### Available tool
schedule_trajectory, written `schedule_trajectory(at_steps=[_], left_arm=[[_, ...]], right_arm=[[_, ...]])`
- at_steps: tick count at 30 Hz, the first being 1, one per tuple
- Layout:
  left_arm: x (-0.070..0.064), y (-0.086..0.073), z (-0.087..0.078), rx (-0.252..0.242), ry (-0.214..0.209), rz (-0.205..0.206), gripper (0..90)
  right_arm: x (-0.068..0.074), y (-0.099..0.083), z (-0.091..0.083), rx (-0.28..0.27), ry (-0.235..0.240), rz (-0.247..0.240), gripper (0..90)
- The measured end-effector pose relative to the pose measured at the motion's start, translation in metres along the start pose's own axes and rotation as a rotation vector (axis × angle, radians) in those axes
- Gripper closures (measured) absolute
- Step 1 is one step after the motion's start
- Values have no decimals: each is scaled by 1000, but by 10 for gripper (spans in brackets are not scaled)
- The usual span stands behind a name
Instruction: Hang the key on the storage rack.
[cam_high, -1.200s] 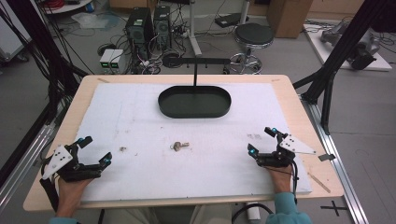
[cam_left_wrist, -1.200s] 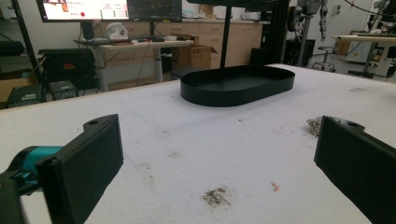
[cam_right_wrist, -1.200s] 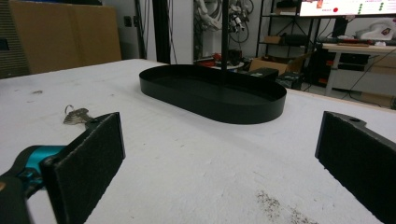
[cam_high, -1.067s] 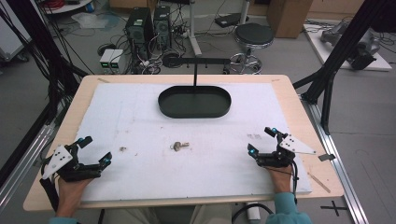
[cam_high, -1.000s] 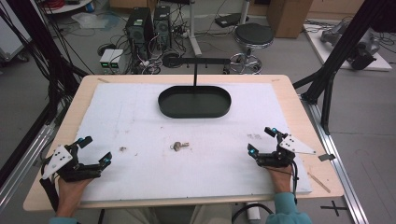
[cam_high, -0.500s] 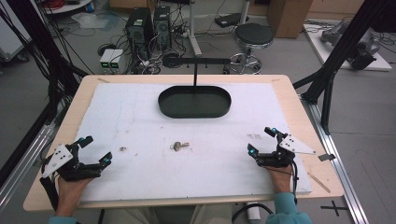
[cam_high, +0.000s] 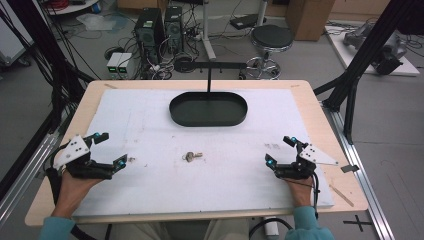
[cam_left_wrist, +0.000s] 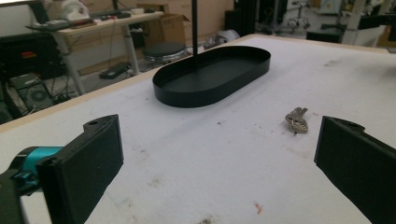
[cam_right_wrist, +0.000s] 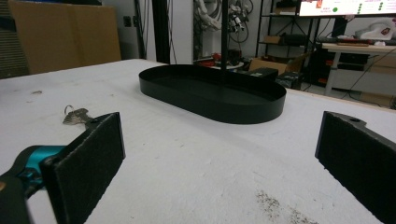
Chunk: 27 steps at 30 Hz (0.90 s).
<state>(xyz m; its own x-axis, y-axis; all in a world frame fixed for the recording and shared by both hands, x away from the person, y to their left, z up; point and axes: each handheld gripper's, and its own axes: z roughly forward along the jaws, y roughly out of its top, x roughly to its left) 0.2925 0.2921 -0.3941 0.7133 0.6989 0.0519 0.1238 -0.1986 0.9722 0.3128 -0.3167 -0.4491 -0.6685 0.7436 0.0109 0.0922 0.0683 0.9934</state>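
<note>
A white mat (cam_high: 215, 145), scuffed and speckled with small dark marks, covers most of a pale wooden table (cam_high: 320, 107), whose bare edge shows all round it. On the far half of the mat stands a black oval tray (cam_high: 208, 119) with a low wall, and a thin black post (cam_high: 209, 80) rises from it, carrying a crossbar at its top. A small key on a ring (cam_high: 191, 156) lies flat on the mat, nearer the person than the tray and roughly midway between the two grippers, well apart from both. The left gripper (cam_high: 110, 150) rests low at the near left of the mat, held in the person's hand, its jaws spread wide with nothing between them; in the left gripper view the key (cam_left_wrist: 297, 121) lies ahead, towards the right-hand jaw, with the tray (cam_left_wrist: 212, 88) beyond it. The right gripper (cam_high: 281, 151) rests at the near right of the mat, its jaws likewise wide apart and empty; in the right gripper view the key (cam_right_wrist: 74, 115) shows just past the left-hand jaw and the tray (cam_right_wrist: 212, 100) stands farther off. Beyond the table the grey floor holds two computer towers (cam_high: 159, 27), tangled cables, a round black stool (cam_high: 270, 37) and cardboard boxes, while black frame struts (cam_high: 367, 55) stand at both sides.
</note>
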Motion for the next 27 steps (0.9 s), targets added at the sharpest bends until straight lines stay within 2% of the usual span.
schedule_trajectory(at_steps=[2,8,12,18,24,25,27], left_arm=[[2,11,7,33,-48,11,17],[4,35,33,136,-150,54,17],[4,47,48,201,-185,87,17],[4,53,71,274,-222,90,17],[-5,57,95,330,-263,109,17],[-7,57,99,337,-278,101,17],[-11,59,106,377,-292,135,17]], right_arm=[[0,0,0,0,0,0,6],[0,0,0,-1,4,4,6],[0,0,0,0,7,7,6],[0,0,0,-1,4,3,6],[0,0,0,1,5,9,6],[0,0,0,-1,6,6,6],[0,0,0,-1,6,6,6]])
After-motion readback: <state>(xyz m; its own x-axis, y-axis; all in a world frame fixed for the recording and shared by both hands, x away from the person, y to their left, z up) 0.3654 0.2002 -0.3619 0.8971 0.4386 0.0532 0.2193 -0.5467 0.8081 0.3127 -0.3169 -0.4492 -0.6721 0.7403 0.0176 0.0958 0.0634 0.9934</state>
